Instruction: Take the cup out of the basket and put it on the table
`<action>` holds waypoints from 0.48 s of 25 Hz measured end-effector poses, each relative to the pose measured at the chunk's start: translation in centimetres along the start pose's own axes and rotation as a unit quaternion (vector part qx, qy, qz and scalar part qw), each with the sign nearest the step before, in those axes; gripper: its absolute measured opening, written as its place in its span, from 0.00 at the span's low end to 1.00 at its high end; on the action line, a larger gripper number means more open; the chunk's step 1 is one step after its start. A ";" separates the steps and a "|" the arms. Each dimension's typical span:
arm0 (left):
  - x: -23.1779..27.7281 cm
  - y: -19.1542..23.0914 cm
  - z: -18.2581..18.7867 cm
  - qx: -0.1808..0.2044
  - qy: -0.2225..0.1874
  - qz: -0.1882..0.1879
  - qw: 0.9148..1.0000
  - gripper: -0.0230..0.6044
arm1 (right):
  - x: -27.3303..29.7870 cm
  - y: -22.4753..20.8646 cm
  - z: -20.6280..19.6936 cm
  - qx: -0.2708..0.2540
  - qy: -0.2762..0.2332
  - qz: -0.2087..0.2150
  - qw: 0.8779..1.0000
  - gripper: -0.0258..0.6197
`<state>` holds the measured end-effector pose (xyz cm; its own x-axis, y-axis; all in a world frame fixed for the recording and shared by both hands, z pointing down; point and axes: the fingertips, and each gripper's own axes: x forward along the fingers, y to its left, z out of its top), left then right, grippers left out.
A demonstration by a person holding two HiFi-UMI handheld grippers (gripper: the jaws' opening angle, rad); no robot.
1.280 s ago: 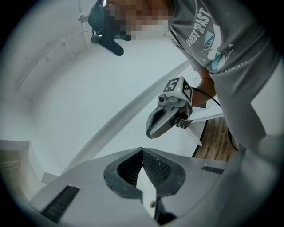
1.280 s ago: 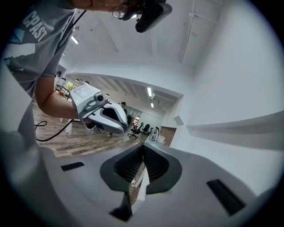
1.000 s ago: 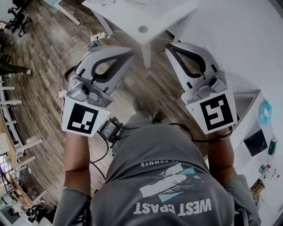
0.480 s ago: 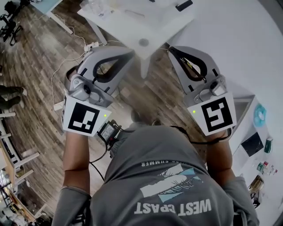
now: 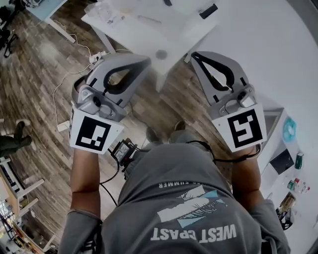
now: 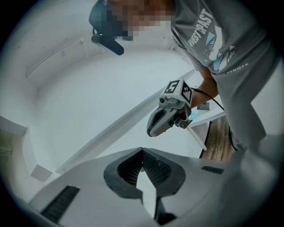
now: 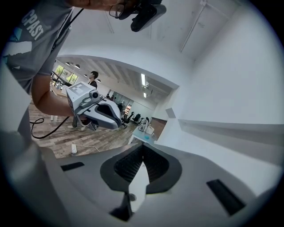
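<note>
- At the middle left of the head view, the left gripper (image 5: 147, 60) is raised over the wood-plank floor (image 5: 39, 69). Its jaws are pressed together at the tips and nothing is caught in them.
- In the left gripper view, the ribbed pads (image 6: 153, 167) meet in a point against a plain white wall.
- At the middle right of the head view, the right gripper (image 5: 194, 53) is raised at about the same height, well apart from the left one. Its jaws are likewise pressed together and hold nothing.
- Each gripper carries a white marker cube with a black square pattern, at lower left (image 5: 94, 133) and lower right (image 5: 243, 128).
- Along the bottom of the head view, the person's grey T-shirt (image 5: 184, 198) reads "WEST COAST", upside down, with "SUMMER" partly readable above it.
- At the top centre is a white table (image 5: 134, 34) with a small dark object (image 5: 206, 11) lying on it.
- At the person's waist is a small black device (image 5: 122, 150) with a cable.
- The cup and the basket show in none of the views.
</note>
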<state>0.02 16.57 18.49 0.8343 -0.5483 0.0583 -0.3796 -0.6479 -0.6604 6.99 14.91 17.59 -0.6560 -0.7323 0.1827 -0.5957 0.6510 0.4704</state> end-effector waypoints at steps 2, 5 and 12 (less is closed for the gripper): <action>1.0 0.4 -0.5 -0.001 0.003 0.000 1.000 0.05 | 0.5 -1.1 -0.6 0.002 0.000 0.002 1.000 0.06; 2.9 1.1 -1.2 -0.005 0.017 0.004 1.000 0.05 | 1.3 -2.9 -1.6 0.007 -0.010 0.011 1.000 0.06; 7.7 2.5 -1.9 -0.002 0.050 0.013 0.999 0.05 | 2.9 -7.0 -3.7 0.018 -0.035 0.044 0.998 0.06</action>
<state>4.76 9.70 18.67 0.7794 -0.6158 0.1157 -0.4033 -0.6344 -0.6595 10.94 7.45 17.98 -0.7370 -0.6567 0.1602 -0.5498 0.7202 0.4231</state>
